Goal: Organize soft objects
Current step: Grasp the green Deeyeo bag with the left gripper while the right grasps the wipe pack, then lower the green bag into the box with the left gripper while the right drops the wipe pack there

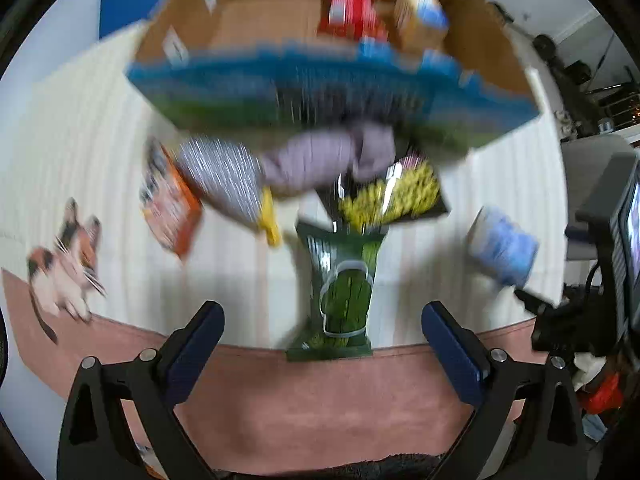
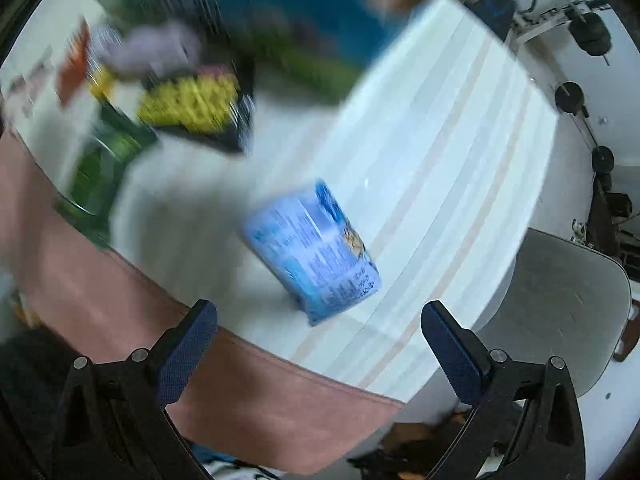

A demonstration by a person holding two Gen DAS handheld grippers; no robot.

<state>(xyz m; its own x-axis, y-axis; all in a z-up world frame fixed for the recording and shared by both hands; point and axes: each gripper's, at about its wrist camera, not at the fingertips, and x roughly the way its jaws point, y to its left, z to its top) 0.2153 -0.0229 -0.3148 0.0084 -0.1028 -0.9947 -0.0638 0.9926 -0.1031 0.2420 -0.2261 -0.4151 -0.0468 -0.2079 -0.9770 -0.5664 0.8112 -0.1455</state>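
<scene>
The lilac soft bundle (image 1: 320, 160) lies blurred on the counter (image 1: 80, 152), just in front of the cardboard box (image 1: 492, 40), beside a striped cloth (image 1: 224, 176) and a yellow-printed packet (image 1: 396, 196). A green bag (image 1: 344, 296) lies nearer. The left gripper (image 1: 322, 344) and right gripper (image 2: 318, 340) hover with jaws wide, empty; a blue packet (image 2: 316, 256) lies just beyond the right one.

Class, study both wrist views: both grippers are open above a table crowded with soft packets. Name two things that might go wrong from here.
1. The green pouch overhangs the table edge in front of the open left gripper; a nudge may tip it off.
2. Both views are motion-blurred, so the open right gripper might misjudge the light blue packet and push it aside.
</scene>
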